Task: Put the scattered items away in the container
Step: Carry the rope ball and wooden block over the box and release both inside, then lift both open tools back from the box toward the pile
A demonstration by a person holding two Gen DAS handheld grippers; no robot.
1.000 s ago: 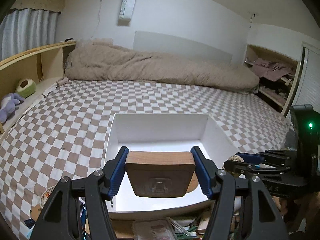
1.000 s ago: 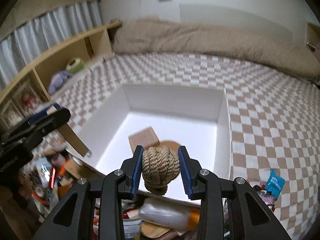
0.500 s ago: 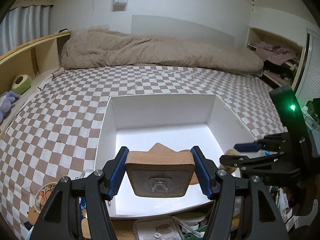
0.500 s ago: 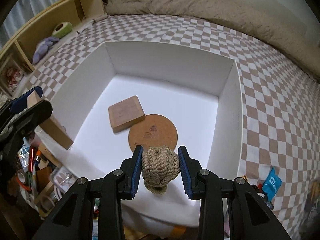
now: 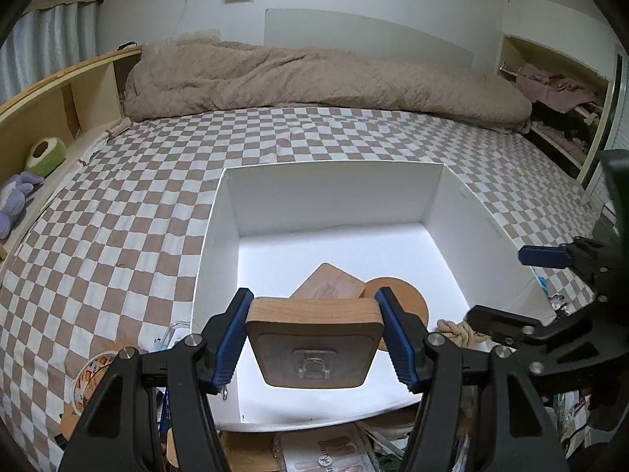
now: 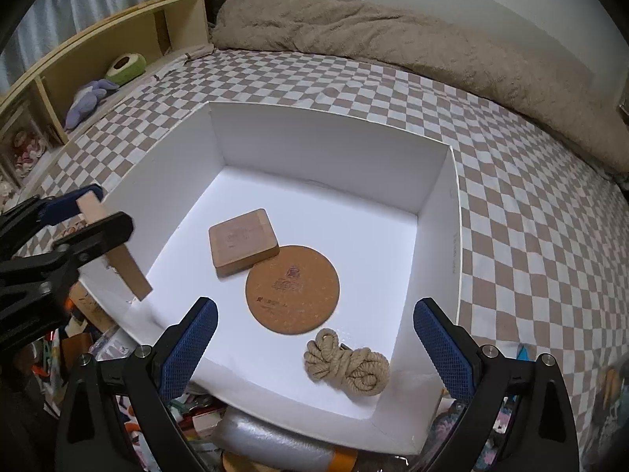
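A white open box [image 6: 452,212] [image 5: 471,212] stands on the checkered bed. On its floor lie a square wooden block [image 6: 241,240] [image 5: 328,285], a round cork coaster [image 6: 293,289] [image 5: 405,299] and a rope knot [image 6: 348,364] [image 5: 458,330] near the front right corner. My right gripper [image 6: 314,344] is open and empty just above the rope knot. My left gripper [image 5: 314,340] is shut on a square wooden coaster [image 5: 314,344] [image 6: 118,251], held over the box's near left edge.
Several loose items lie in a pile in front of the box [image 6: 271,440] [image 5: 326,452]. A beige duvet [image 5: 314,78] lies across the far side of the bed. A wooden shelf [image 6: 98,55] with plush toys runs along the left.
My right gripper has opened and let go of the rope knot, which now lies on the box floor. Both grippers have moved forward over the box; the left still holds the coaster.
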